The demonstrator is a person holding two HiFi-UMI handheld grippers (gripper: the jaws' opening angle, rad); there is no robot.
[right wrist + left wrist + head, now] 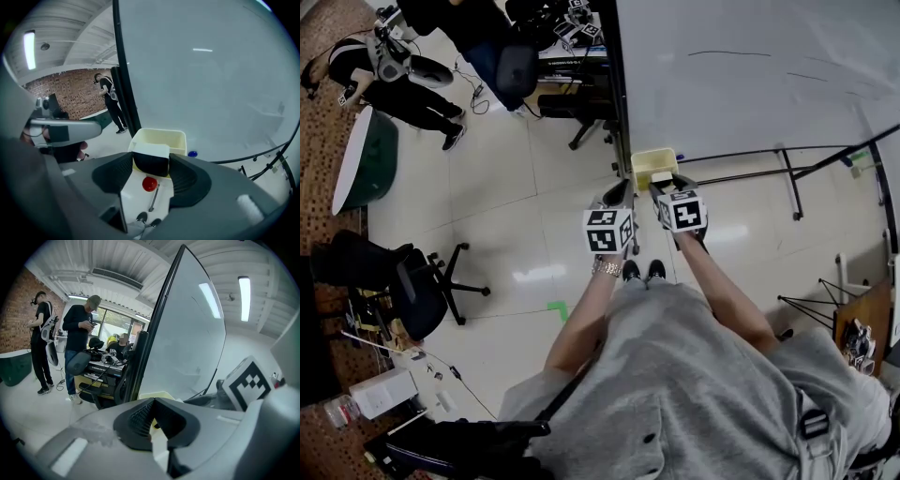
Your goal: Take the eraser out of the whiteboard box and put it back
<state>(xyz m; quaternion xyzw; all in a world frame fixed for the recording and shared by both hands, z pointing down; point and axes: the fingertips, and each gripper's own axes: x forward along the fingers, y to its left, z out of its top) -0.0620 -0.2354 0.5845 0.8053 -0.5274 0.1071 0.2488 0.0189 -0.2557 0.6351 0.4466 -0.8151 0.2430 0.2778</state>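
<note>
– Right fingers (pixel 186 180) clamped on the eraser (pixel 151 160), one pad on each short end. Long axis runs straight across the jaws, white back up, black felt toward the camera.
– Where's it sit?
– At the near rim of the cream box (pixel 161 137); can't tell if it's clear of the rim. Head view hides it behind the right gripper (pixel 667 186).
– Left side?
– Left gripper (pixel 152 403) pinched together, nothing in it, just beside the right one. Both my forearms (pixel 717 281) reach forward toward the whiteboard (pixel 750 75).
</note>
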